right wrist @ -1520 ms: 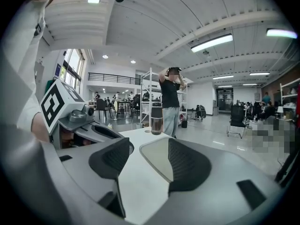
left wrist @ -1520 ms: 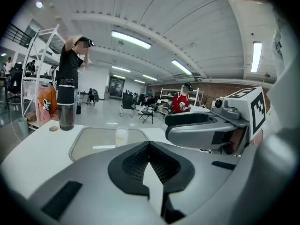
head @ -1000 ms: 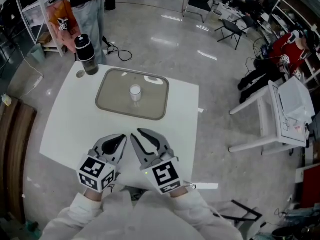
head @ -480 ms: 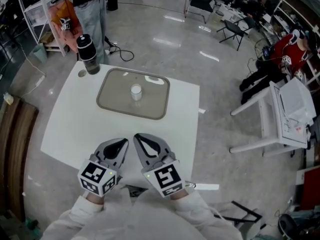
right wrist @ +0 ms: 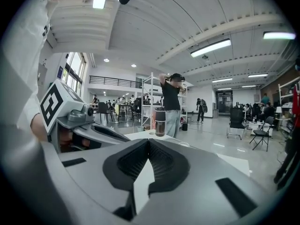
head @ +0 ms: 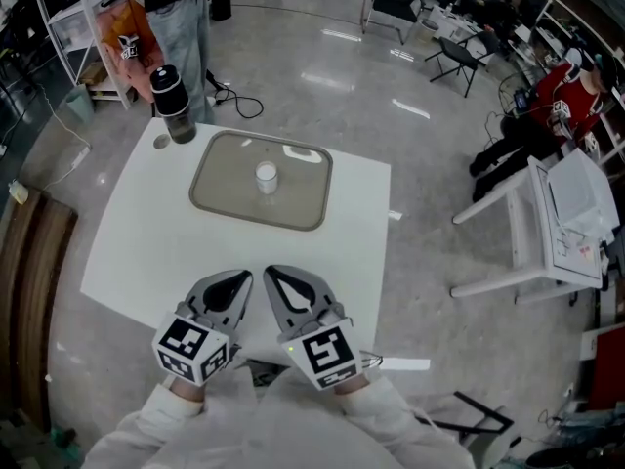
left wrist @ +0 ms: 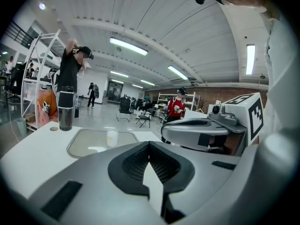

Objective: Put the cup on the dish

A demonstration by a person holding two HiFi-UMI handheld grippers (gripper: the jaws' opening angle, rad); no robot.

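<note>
A small white cup (head: 265, 177) stands upright in the middle of a flat grey-beige dish (head: 217, 195) at the far side of the white table (head: 146, 242). In the left gripper view the cup (left wrist: 111, 137) and dish (left wrist: 89, 143) show beyond the jaws. My left gripper (head: 237, 277) and right gripper (head: 272, 273) rest side by side near the table's front edge, well short of the dish. Both have their jaws closed tip to tip with nothing between them. From the right gripper view only the dish's far rim (right wrist: 183, 145) peeks over the jaws.
A dark bottle (head: 170, 105) stands at the table's far left corner beside a small round hole (head: 159, 144). A person (head: 174, 8) stands just behind that corner. White furniture (head: 552, 233) sits to the right across the floor. Cables lie on the floor behind the table.
The right gripper's jaws have closed from slightly apart to touching. Both grippers have drifted a little toward the front edge of the table. Cup and dish are unmoved.
</note>
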